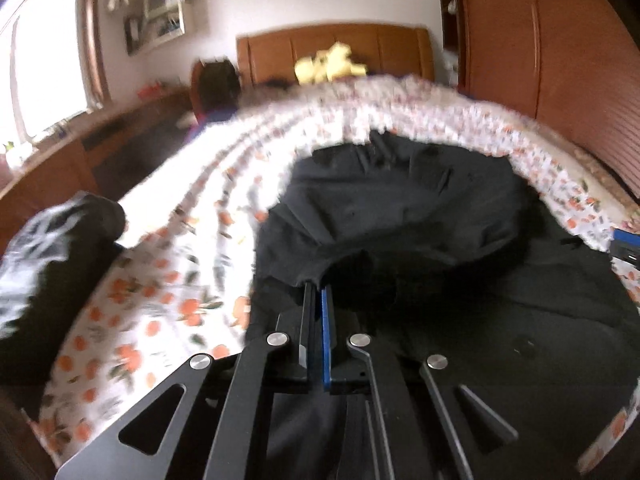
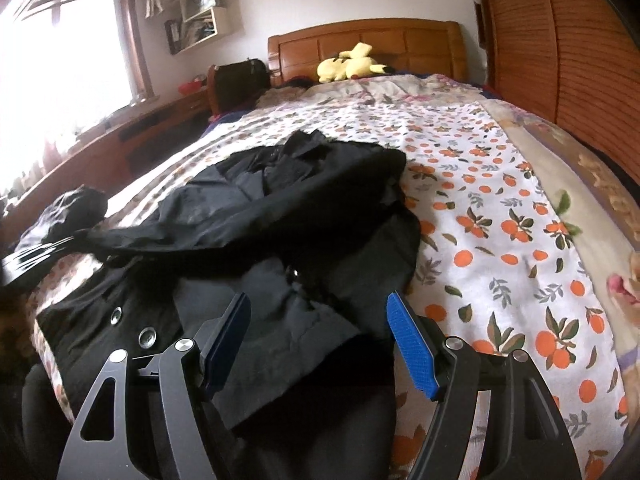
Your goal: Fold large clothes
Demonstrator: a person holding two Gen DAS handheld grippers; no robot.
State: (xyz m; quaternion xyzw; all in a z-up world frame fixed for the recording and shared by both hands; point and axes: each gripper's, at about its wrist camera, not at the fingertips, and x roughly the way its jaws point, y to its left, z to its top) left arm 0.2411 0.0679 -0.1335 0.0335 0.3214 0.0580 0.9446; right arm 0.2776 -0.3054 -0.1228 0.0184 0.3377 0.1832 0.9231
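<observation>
Bed with white orange-fruit-print sheet [image 2: 500, 216] fills most of both views; brown wooden headboard [image 2: 366, 46] upper centre, reddish slatted wooden wardrobe [image 2: 560, 48] along the right edge, bright window [image 2: 60, 64] upper left.

Large black fabric garment [image 2: 280, 208] lies crumpled on the sheet, centre to lower left of the right wrist view. Part of it is bunched and doubled over on itself; the near edge runs down to the bottom of the frame. Two round metal snap buttons [image 2: 132, 326] show on the lower-left part. In the left wrist view the same garment [image 1: 420, 208] covers centre and lower right; that frame is motion-blurred.

Second dark garment with white print [image 2: 60, 212] sits at the bed's left edge, mid-left of frame, apart from the main one.

Yellow plush toy [image 2: 352, 65] lies at the head of the bed against the headboard, upper centre. White wall shelf with clutter [image 2: 204, 16] upper left, beside the window.

Left hand-held gripper [image 1: 316, 292], lower centre of its view: fingers pressed together, pinching a fold of the black garment, cloth pulled taut from the tips. It also shows at the left edge of the right wrist view [image 2: 80, 236].

Right hand-held gripper [image 2: 320, 320], lower centre of its view: spread wide, blue ribbed pads [image 2: 412, 344] well apart, garment edge lying between them, nothing gripped.
</observation>
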